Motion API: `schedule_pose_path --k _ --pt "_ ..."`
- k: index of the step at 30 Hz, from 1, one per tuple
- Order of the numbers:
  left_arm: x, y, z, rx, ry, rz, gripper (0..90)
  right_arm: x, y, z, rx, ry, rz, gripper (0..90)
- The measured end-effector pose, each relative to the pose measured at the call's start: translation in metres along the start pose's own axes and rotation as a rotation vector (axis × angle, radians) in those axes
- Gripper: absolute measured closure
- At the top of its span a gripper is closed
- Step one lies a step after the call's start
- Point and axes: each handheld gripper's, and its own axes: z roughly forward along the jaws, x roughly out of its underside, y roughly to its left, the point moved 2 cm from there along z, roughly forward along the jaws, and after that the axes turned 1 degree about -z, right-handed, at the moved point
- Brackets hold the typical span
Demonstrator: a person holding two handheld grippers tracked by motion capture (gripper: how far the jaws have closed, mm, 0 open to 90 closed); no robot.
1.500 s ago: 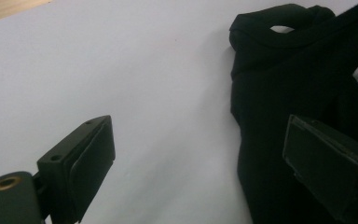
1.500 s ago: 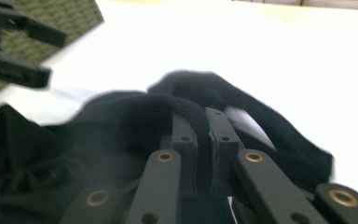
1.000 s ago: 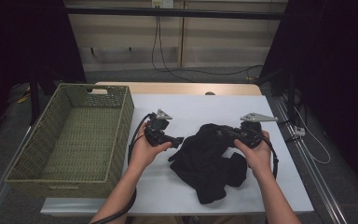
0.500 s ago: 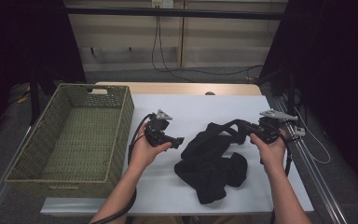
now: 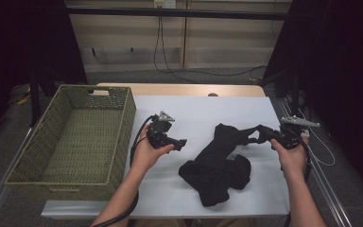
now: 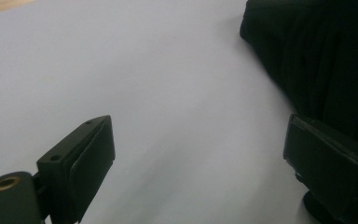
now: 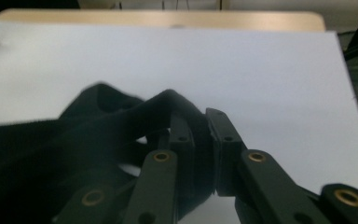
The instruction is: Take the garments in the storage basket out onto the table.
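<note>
A black garment [image 5: 217,161] lies crumpled on the white table [image 5: 203,111], one corner drawn out to the right. My right gripper [image 5: 261,133] is shut on that corner; in the right gripper view the cloth [image 7: 74,140] is pinched between the pads of the gripper [image 7: 198,122]. Its jaws have just eased open a little, and the cloth is still between them. My left gripper [image 5: 181,143] hovers left of the garment, open with nothing in it. In the left gripper view its jaws [image 6: 198,140] stand wide over bare table, and the garment [image 6: 317,60] lies at the upper right.
A green woven basket [image 5: 128,118] stands at the table's left side, with nothing visible inside. A wooden strip [image 5: 179,90] runs along the far edge. Cables hang at the back wall, and a cable trails off the right edge.
My right gripper has moved to the right with the garment's corner, stretching the cloth out from a compact heap. The left hand has stayed where it was.
</note>
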Motion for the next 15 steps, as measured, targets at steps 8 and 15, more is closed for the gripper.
schedule_pose_path --k 8,15 --pt "-0.001 0.0 0.0 -0.007 -0.004 0.005 8.8 0.015 0.018 0.01 0.021 0.064 -0.036 36.1" --pt "-0.001 -0.001 -0.001 -0.009 -0.004 0.007 8.8 0.011 0.066 0.014 -0.104 0.058 -0.109 33.7"
